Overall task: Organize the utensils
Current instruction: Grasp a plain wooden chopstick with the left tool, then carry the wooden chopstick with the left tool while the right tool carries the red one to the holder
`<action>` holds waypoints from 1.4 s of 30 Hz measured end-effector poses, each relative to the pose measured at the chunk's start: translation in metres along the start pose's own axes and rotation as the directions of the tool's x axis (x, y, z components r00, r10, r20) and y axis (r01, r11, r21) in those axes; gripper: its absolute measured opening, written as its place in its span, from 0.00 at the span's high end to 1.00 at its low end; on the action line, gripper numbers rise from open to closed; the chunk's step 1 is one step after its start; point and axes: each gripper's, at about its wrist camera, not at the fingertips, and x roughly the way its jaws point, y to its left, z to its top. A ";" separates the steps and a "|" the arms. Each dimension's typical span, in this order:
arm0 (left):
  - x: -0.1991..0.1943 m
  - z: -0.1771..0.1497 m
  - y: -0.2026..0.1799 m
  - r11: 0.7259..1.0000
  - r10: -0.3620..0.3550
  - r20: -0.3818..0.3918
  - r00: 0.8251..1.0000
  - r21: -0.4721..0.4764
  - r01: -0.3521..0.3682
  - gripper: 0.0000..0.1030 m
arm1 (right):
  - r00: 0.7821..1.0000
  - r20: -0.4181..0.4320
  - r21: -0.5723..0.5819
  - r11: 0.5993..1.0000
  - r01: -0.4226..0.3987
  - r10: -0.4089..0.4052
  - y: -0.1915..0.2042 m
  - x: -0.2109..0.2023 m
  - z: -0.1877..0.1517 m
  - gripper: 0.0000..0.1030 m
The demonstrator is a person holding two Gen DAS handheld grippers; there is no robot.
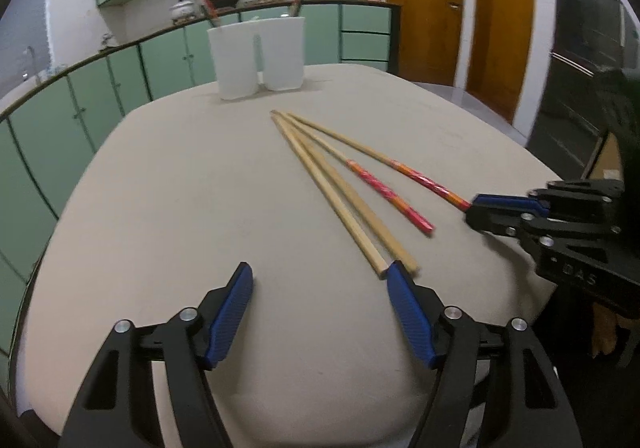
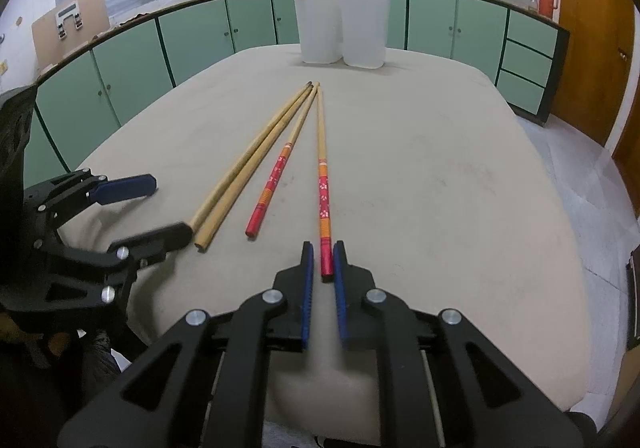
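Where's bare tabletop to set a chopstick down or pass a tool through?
Free: the table's right side, past the red chopstick in the right tool; also the left stretch from the open left tool up to the white holders. Crowded: the centre fan, plain chopsticks beside the second red one, tips converging.

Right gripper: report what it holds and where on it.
The right gripper has its jaws closed around the red handle end of one patterned chopstick. The left gripper is open and holds nothing.

2 plain tan chopsticks (image 2: 244,168), 2 red-orange flowered chopsticks (image 2: 323,192), white holders (image 2: 342,30), beige table (image 2: 440,188).
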 end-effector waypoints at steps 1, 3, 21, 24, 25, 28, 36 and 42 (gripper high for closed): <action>0.000 0.000 0.003 1.000 0.013 -0.002 1.000 -0.014 -0.013 0.34 | 1.000 0.000 0.000 1.000 0.003 -0.003 0.000 0.000 0.000 0.89; 0.000 0.000 0.010 0.999 0.032 -0.009 0.999 -0.040 -0.032 0.34 | 1.000 0.001 0.001 1.000 0.004 -0.004 0.001 0.000 0.000 0.89; 0.010 0.008 0.025 0.984 0.092 0.038 0.995 -0.155 -0.085 0.91 | 0.987 0.043 0.049 0.987 0.151 -0.153 0.010 -0.002 -0.005 0.94; 0.005 0.004 0.030 0.976 0.138 0.040 0.990 -0.178 -0.129 0.92 | 0.977 0.046 0.084 0.975 0.204 -0.209 0.007 -0.004 -0.006 0.94; 0.004 0.004 0.031 0.973 0.146 0.038 0.989 -0.184 -0.137 0.92 | 0.976 0.049 0.084 0.975 0.207 -0.211 0.008 -0.004 -0.007 0.95; 0.002 0.001 0.032 0.975 0.139 0.031 0.990 -0.177 -0.131 0.92 | 0.983 0.047 0.041 0.983 0.176 -0.178 0.016 -0.002 -0.008 0.93; 0.005 0.003 0.028 0.987 0.107 0.042 0.993 -0.125 -0.101 0.80 | 0.985 0.052 0.027 0.986 0.162 -0.163 0.019 -0.003 -0.010 0.86; 0.005 0.004 0.032 0.986 0.074 0.038 0.997 -0.152 -0.068 0.94 | 0.988 0.038 0.019 0.989 0.146 -0.147 0.020 -0.002 -0.006 0.94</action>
